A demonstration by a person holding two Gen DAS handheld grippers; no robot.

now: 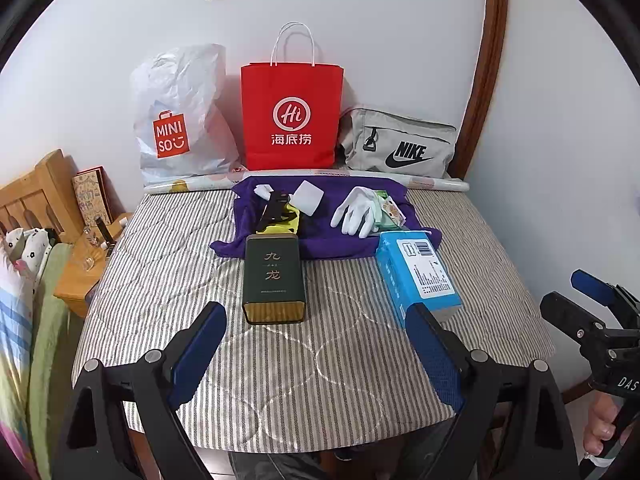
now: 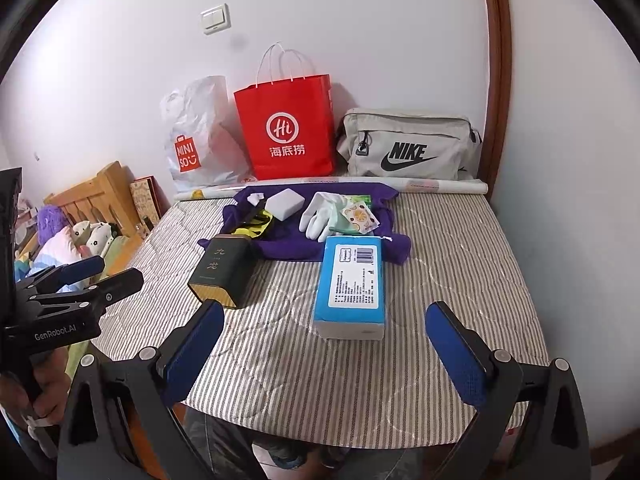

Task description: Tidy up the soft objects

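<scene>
Both tongs point(image 1: 316, 344) point(image 2: 324, 340) agape, angled down over table point(image 1: 280, 380)

Bright, even indoor light, sharp focus, strong fisheye bending at edges.

The purple cloth point(image 1: 320, 216) is partly hidden under the gloves point(image 1: 354, 210), and the blue pack's point(image 2: 352, 280) small print is unreadable.

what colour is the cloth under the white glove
Purple, with the white glove lying on it; the right wrist view shows it best.
</scene>
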